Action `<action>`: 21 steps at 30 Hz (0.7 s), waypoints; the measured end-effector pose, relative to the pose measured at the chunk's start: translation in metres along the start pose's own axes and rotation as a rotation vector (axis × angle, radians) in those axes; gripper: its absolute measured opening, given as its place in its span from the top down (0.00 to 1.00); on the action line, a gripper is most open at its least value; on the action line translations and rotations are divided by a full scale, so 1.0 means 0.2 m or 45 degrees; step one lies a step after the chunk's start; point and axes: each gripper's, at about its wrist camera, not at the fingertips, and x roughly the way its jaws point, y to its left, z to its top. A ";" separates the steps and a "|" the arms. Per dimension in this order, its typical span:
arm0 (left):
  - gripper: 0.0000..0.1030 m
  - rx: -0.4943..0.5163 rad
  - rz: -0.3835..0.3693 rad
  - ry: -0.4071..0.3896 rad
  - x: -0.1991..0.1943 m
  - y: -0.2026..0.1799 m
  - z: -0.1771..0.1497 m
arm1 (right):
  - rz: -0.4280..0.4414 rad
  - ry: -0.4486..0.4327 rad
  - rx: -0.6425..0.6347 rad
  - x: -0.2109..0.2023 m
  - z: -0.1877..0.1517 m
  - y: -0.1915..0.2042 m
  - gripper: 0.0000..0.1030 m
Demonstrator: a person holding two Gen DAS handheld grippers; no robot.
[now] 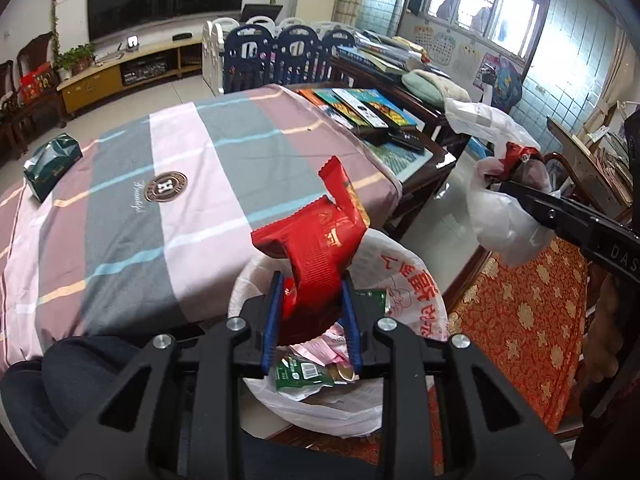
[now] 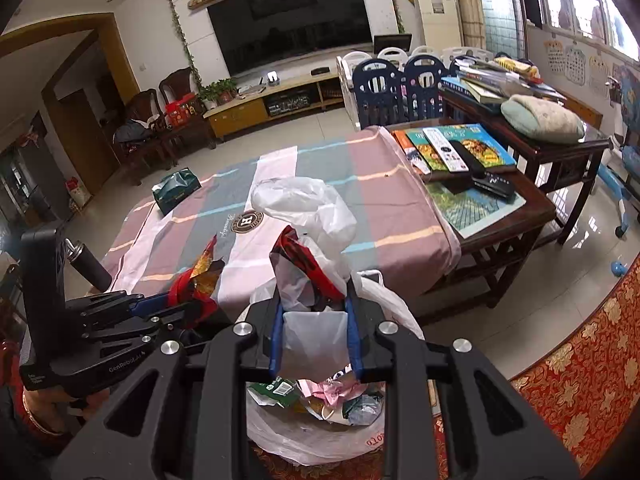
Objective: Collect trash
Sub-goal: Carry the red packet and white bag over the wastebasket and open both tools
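Red wrapper is sitting crumpled in my left claw, clamped near its lower end, hanging over the open trash bag below. It is looking light, crinkly and slippery. My right claw is gripping a limp white plastic bag near the counter.

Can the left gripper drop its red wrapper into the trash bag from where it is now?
Probably yes: the left gripper holds the red wrapper right above the open trash bag, with nothing between them.
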 end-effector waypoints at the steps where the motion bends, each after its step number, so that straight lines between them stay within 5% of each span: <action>1: 0.73 0.015 0.001 0.014 0.02 -0.02 0.00 | -0.002 0.008 0.004 0.01 -0.01 0.00 0.74; 17: 0.67 0.095 0.055 0.100 0.13 -0.09 -0.04 | -0.027 0.149 -0.010 0.19 -0.10 0.02 0.74; 21: 0.40 0.113 0.061 0.074 0.11 -0.10 -0.04 | -0.017 0.169 0.030 0.19 -0.10 -0.01 0.66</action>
